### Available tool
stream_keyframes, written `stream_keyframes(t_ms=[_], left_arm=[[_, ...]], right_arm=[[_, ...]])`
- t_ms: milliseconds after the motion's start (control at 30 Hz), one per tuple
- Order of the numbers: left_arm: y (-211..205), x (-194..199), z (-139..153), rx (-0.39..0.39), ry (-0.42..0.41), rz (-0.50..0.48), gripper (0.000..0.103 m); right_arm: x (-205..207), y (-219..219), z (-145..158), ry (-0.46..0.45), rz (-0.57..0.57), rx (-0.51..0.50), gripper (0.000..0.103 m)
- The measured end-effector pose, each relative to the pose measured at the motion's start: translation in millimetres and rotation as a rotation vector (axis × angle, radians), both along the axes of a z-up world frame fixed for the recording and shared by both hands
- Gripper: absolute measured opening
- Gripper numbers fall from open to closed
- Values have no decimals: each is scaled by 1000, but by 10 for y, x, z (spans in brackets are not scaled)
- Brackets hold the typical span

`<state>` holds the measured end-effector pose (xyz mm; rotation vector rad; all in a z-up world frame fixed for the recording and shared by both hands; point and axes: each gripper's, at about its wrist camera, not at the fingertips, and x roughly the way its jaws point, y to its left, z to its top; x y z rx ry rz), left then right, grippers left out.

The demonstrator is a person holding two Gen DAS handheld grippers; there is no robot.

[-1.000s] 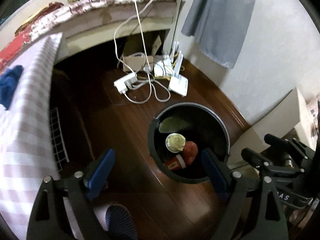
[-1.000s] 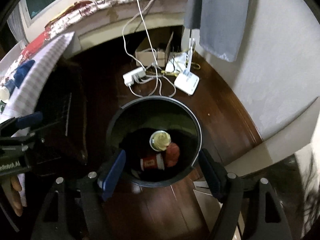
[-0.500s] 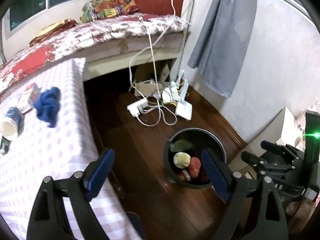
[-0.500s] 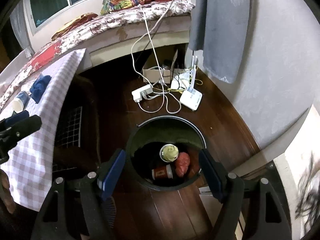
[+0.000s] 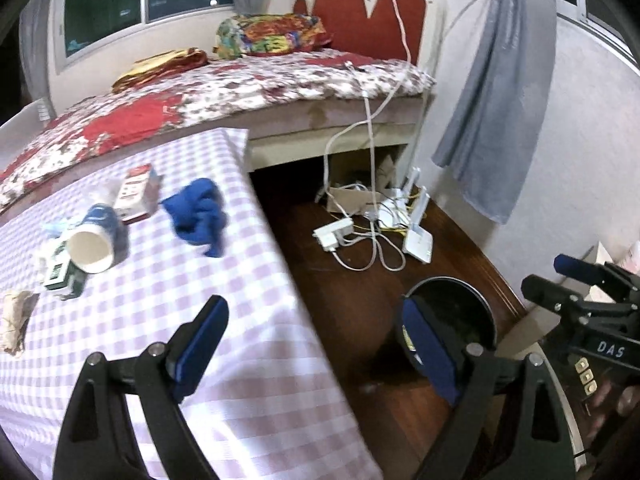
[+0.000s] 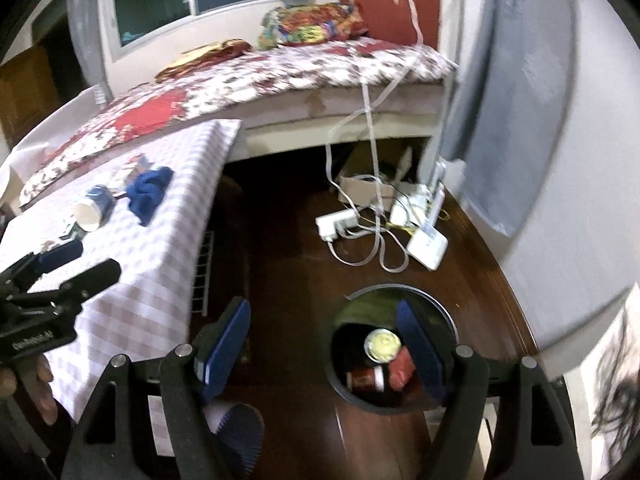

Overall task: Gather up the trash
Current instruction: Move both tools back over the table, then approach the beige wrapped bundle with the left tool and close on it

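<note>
My left gripper [image 5: 316, 344] is open and empty above the table's right edge. My right gripper [image 6: 324, 344] is open and empty above the floor, left of the black bin [image 6: 446, 320]. The bin [image 5: 476, 300] holds a pale lidded cup [image 6: 382, 345], a red can [image 6: 366, 380] and a red wrapper [image 6: 400, 368]. On the checked tablecloth [image 5: 240, 320] lie a tipped blue paper cup [image 5: 94, 240], a red and white carton [image 5: 136, 190], a green and white packet [image 5: 56, 270], a crumpled brown paper [image 5: 14, 320] and a blue cloth [image 5: 200, 216]. The cup [image 6: 92, 208] and cloth [image 6: 148, 192] also show in the right wrist view.
A bed [image 5: 240, 80] with a floral cover stands behind the table. A power strip [image 5: 334, 234], a router [image 5: 418, 242], cables and a cardboard box [image 5: 352, 198] lie on the dark wood floor. A grey cloth [image 5: 496, 120] hangs on the right wall.
Both grippers have risen and swung left, away from above the bin. The table and its litter have come into the left wrist view. Both stay open and empty.
</note>
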<state>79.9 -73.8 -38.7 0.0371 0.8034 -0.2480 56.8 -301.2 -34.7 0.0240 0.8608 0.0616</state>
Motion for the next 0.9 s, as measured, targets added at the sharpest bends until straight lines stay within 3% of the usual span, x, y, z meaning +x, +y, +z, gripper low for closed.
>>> stream_keyframes(t_ms=[400,900], left_arm=[[681,-16,71,6,-45,107,90],[2216,-136,82,12,-78,367,90]], right_arm=[[106,855,302,-58,144,6,77],[440,2368,499,-46,382,25,77]])
